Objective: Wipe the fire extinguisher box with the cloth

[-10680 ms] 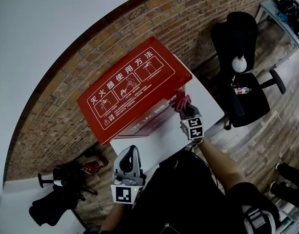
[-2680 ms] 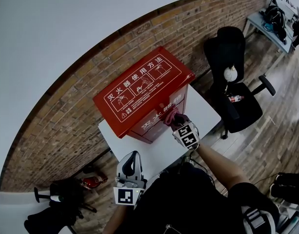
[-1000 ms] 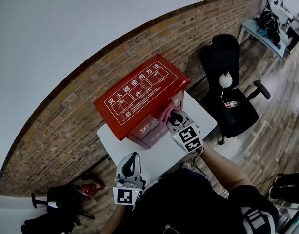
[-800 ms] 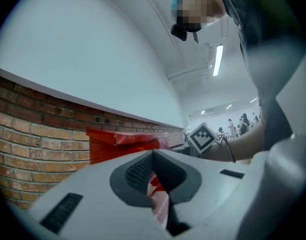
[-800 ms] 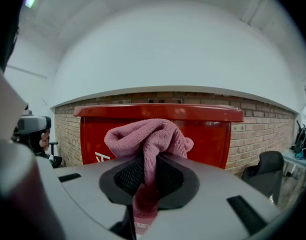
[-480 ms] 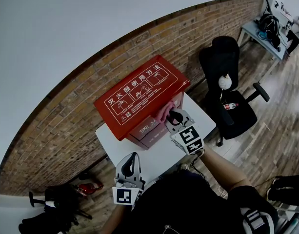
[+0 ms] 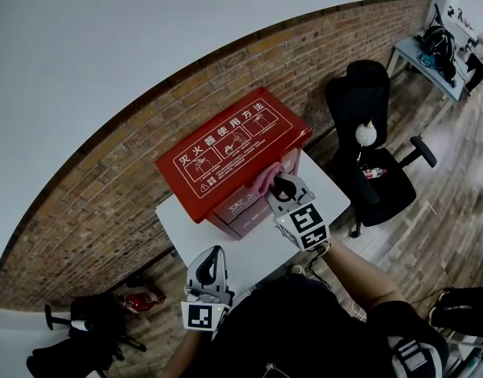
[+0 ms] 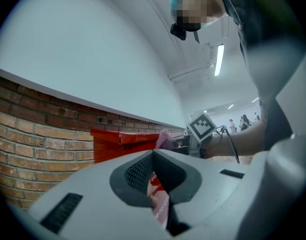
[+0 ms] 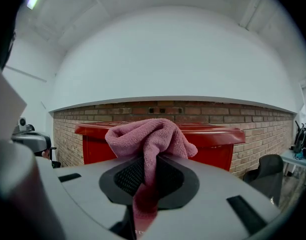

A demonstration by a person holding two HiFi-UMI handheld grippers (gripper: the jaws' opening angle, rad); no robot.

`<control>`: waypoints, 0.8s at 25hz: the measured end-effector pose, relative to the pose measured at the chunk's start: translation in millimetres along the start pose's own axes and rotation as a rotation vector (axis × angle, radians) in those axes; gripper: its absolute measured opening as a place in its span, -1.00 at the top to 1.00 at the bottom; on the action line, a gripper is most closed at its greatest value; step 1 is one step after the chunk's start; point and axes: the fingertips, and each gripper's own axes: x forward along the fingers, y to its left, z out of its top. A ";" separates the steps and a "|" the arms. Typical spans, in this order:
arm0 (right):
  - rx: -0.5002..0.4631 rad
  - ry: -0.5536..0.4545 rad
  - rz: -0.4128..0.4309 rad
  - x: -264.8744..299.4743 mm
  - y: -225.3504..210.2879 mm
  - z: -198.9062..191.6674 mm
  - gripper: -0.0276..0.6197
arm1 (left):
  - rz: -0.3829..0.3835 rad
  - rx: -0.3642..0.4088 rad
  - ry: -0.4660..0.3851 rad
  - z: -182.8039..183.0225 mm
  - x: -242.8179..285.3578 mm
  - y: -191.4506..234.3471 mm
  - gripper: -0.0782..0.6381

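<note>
Clamping the pink cloth (image 9: 150, 134), your right gripper (image 7: 280, 186) holds it against the front of the red fire extinguisher box (image 7: 225, 144), just under the lid edge. Your left gripper (image 7: 210, 260) hovers behind, near the desk (image 7: 253, 246) edge, jaws together, empty.

The right tool (image 7: 279, 186), clamped on the pink cloth (image 7: 264, 180), had travelled from the right-hand front corner of the fire extinguisher box (image 7: 233, 142) leftward along its front face. It then crept upward until the cloth pressed just under the lid's front edge. The head had shifted too, so the box sat slightly further off in view.
</note>
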 end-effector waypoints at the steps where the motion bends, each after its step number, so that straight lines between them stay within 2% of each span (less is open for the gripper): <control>1: -0.001 0.001 -0.001 0.1 1.1 0.2 0.72 | 0.001 -0.001 -0.001 0.2 -0.9 0.5 0.64; 9: -0.030 0.001 0.049 5.2 35.1 2.3 0.72 | 0.002 -0.005 0.004 -3.1 -8.4 4.8 0.64; 20: -0.015 -0.011 0.079 10.0 63.1 2.6 0.72 | -0.012 -0.013 0.026 -13.6 -17.7 10.8 0.64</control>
